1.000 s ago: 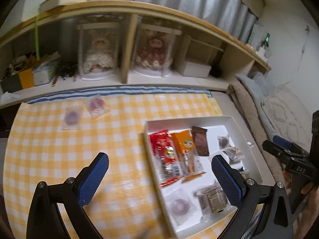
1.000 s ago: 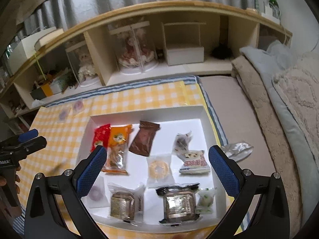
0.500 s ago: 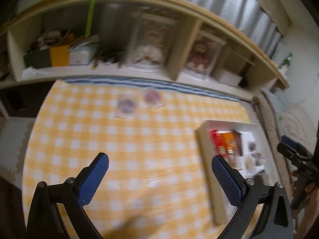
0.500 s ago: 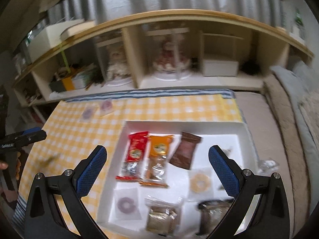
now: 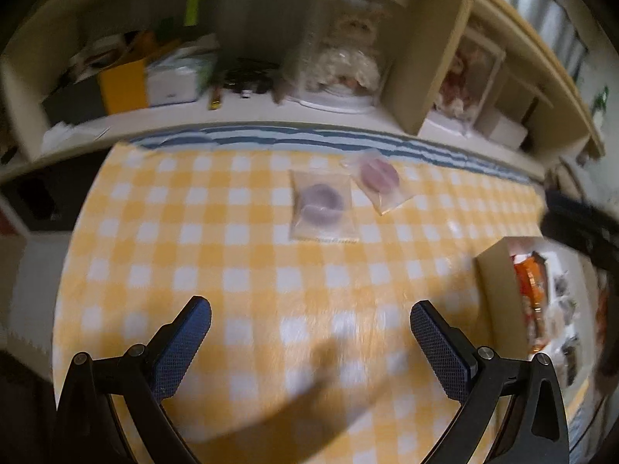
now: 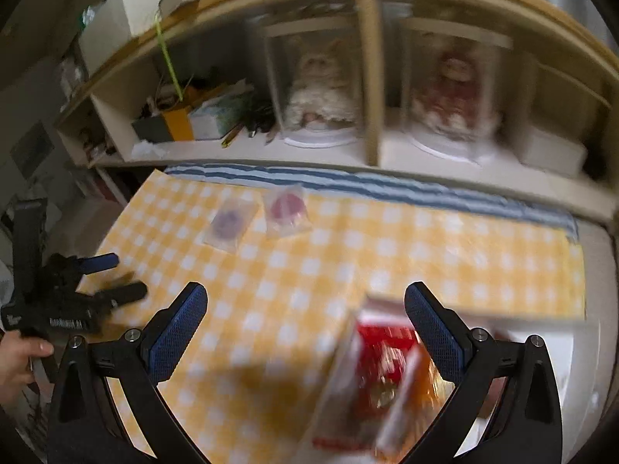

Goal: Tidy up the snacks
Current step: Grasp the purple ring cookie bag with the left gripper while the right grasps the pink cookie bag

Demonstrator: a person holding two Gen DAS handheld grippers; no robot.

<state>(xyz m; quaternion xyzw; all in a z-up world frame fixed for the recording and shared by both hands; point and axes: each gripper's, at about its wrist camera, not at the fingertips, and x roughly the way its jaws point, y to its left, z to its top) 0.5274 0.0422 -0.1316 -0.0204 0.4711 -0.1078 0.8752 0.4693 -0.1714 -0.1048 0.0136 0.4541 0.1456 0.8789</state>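
While the left claw point(image 5: 309, 342) is hanging wide open over the yellow cloth point(image 5: 232, 255), nothing is sitting between its blue pads point(image 5: 182, 348). Two clear bags are lying side by side near the far edge of the cloth: the purple ring bag point(image 5: 322, 210) and, just to its right, the pink ring bag point(image 5: 377, 183). The white box point(image 5: 497, 290) is peeking in at the right edge, with orange packs point(image 5: 532, 282) lying inside it, all blurry. Half a second ago the bags were sitting farther off and looking smaller, and more of the box was showing.

From the right wrist, the right claw point(image 6: 305, 328) is also hanging wide open and holding nothing. It is sitting over the left end of the box point(image 6: 522, 315), where a red pack point(image 6: 383, 352) and an orange pack point(image 6: 429, 379) are lying inside, too blurry to read. Both ring bags point(image 6: 230, 224) point(image 6: 286, 210) are lying well ahead on the cloth. The left claw point(image 6: 112, 276) is showing at the left, held by a hand point(image 6: 19, 359). Half a second ago the whole box was showing, with many more snacks in it.
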